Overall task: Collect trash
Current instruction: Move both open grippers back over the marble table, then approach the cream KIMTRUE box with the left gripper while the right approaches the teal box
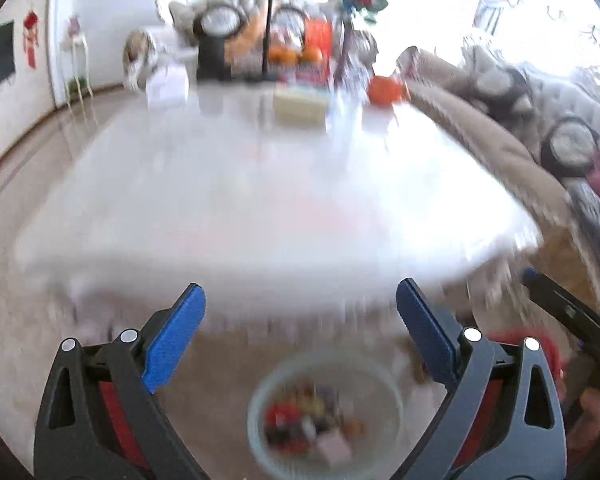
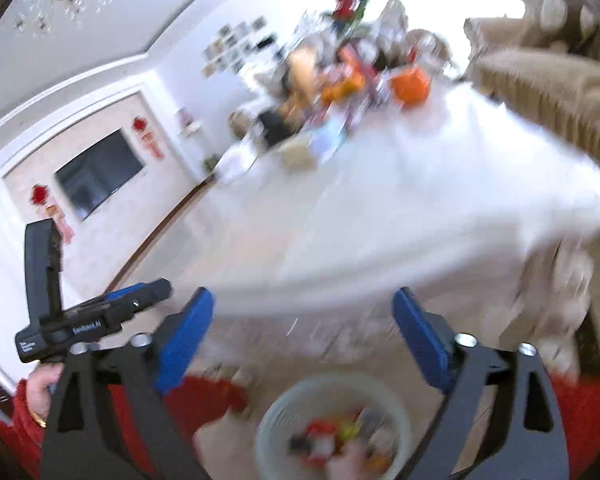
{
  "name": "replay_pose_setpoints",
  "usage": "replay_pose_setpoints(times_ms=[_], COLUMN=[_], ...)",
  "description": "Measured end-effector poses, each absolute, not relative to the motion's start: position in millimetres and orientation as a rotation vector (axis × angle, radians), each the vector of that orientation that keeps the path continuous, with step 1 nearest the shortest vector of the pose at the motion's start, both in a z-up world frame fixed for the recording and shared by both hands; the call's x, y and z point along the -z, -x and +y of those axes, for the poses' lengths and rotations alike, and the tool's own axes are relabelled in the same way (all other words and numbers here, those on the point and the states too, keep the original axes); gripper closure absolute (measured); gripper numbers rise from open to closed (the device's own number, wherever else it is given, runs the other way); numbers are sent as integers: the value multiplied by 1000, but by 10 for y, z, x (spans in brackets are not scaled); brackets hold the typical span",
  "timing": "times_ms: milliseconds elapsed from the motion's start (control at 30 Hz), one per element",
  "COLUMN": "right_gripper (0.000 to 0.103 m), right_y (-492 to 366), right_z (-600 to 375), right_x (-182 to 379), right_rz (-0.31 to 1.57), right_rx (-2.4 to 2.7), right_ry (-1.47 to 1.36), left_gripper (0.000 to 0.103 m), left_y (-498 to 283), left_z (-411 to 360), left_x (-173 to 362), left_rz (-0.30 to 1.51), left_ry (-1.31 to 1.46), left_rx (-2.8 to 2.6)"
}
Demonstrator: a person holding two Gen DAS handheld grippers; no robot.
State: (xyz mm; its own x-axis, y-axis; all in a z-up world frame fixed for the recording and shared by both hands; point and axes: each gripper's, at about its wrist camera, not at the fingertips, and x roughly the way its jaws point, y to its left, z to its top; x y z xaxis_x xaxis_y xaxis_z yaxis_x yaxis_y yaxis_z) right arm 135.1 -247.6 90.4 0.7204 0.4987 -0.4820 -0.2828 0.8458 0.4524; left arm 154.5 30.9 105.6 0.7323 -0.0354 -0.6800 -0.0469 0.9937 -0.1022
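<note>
Hovering over the bin [image 2: 334, 428] at six o'clock, we keep left gripper [image 1: 300, 312] and right gripper [image 2: 304, 314] spread wide, empty, ready for table [image 1: 260, 184] trash.

Table [image 1: 260, 184] top is seen as smooth, glossy white, w/ faint reflections near its far edge. Gripper pads [image 1: 176, 336] are shown as matt blue, finely ribbed plastic/rubber; arms behind them matt black plastic w/ shiny metal pins [image 1: 129, 336]. Waste basket [image 2: 284, 408] is read as pale perforated plastic, wrappers inside too blurred to tell. Sofa [image 1: 480, 128] at table's right edge is seen as ribbed beige cloth. Sleeve [image 2: 20, 420] looks fuzzy red cloth.
</note>
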Motion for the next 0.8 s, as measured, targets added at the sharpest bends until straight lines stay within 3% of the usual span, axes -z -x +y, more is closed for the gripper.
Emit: replay_pose_setpoints(times_ms=[400, 567, 800], right_gripper=[15, 15, 15], right_y=[-3580, -4249, -4769], right_z=[-2757, -2644, -2485], right_x=[-1130, -1053, -981], right_rz=[635, 682, 720], right_rx=[-240, -266, -300], right_ry=[-276, -229, -233], left_gripper=[9, 9, 9], left_y=[-4080, -4548, -4943], left_z=[-97, -69, -6], left_x=[-968, -866, -634], left_rz=[755, 737, 821], left_ry=[277, 393, 346], left_rx=[-234, -268, -294])
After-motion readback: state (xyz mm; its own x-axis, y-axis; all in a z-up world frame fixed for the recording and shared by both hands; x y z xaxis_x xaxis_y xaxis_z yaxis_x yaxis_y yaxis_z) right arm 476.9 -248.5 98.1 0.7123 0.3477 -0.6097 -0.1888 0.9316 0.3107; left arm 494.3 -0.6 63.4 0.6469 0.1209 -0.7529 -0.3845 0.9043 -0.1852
